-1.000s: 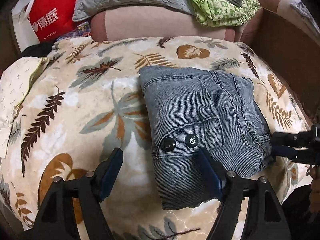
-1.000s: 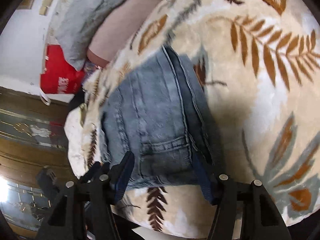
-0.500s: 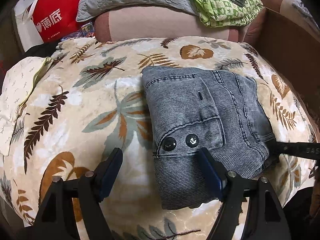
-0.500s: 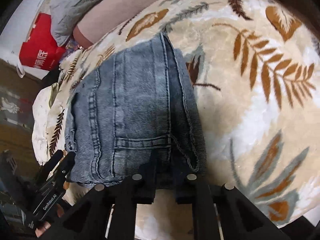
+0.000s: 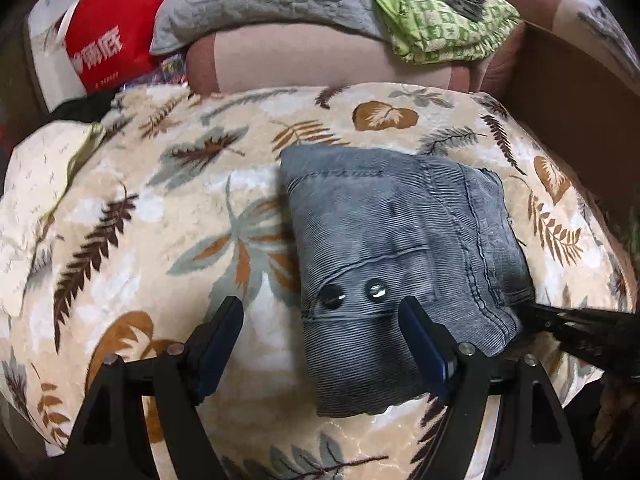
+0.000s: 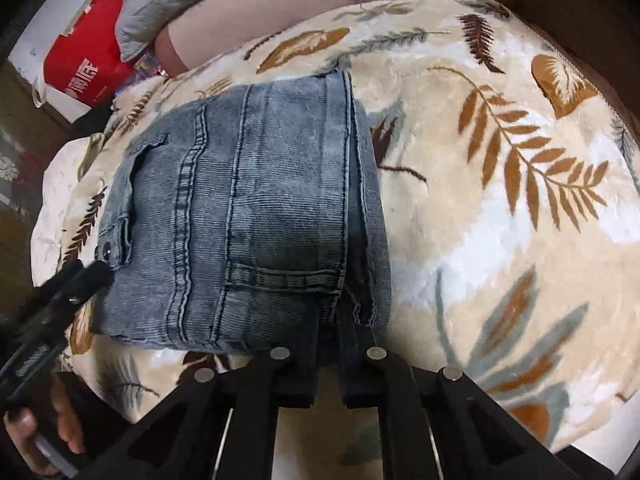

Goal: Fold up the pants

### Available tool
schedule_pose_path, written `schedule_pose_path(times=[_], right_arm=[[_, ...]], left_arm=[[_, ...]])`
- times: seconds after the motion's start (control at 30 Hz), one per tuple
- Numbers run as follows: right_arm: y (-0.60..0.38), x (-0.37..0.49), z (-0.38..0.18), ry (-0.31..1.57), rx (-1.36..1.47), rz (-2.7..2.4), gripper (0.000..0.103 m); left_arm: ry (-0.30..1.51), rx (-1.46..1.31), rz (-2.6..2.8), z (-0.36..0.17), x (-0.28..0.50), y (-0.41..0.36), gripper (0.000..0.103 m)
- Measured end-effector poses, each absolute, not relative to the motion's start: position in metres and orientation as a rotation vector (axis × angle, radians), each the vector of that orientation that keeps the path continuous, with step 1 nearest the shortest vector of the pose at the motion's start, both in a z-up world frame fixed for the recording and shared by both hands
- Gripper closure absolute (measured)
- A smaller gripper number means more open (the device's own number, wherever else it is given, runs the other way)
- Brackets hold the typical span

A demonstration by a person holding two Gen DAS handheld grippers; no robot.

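1. Pants point(image 5: 400, 256), grey-blue denim, folded into a compact block, lie on the leaf-print blanket point(image 5: 168, 208) covering the bed, right of centre in the left wrist view.
2. Two round buttons point(image 5: 332, 295) on the pants face up, near the front edge.
3. Left gripper point(image 5: 320, 340) hovers over the pants' near left corner, fingers point(image 5: 420, 344) wide apart, nothing pinched; one finger over the denim, the other over the blanket.
4. Right gripper point(image 6: 328, 344) has its fingers point(image 6: 298, 364) drawn together at the pants' near edge; whether cloth is pinched between them can't be made out.
5. A hand point(image 6: 36, 436) holds the left gripper's handle.
6. Behind: grey pillow point(image 5: 260, 0), green patterned cloth point(image 5: 440, 20), red bag point(image 5: 112, 40).
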State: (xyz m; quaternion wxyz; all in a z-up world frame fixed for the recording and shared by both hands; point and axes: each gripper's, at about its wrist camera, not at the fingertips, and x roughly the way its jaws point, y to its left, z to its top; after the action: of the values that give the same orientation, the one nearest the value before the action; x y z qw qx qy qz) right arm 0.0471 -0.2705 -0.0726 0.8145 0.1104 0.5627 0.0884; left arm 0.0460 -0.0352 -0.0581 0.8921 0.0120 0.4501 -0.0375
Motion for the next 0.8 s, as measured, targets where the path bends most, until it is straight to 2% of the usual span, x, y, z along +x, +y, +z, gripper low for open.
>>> schedule_pose_path(times=[0.23,0.43,0.5,0.63,0.8], right_arm=[[-0.281,0.049,-0.025,1.129,0.247,0.185,0.09],[-0.262,0.098,0.001,1.075,0.214,0.19,0.084],[-0.262,0.116,-0.003,1.082,0.215,0.17,0.079],[-0.258,0.147,-0.034,1.154,0.23,0.106,0.051],[-0.261,0.16,-0.06,1.184,0.288,0.109,0.051]], left_arm=[[0.972,0.034,-0.063,-0.076,0.051,-0.038,0.021],[0.978,0.014,-0.073,-0.077,0.051,-0.036,0.02],[0.979,0.01,-0.07,-0.078,0.052,-0.035,0.018],[0.978,0.003,-0.07,-0.079,0.052,-0.034,0.017],[0.977,0.003,-0.063,-0.079,0.051,-0.035,0.017]])
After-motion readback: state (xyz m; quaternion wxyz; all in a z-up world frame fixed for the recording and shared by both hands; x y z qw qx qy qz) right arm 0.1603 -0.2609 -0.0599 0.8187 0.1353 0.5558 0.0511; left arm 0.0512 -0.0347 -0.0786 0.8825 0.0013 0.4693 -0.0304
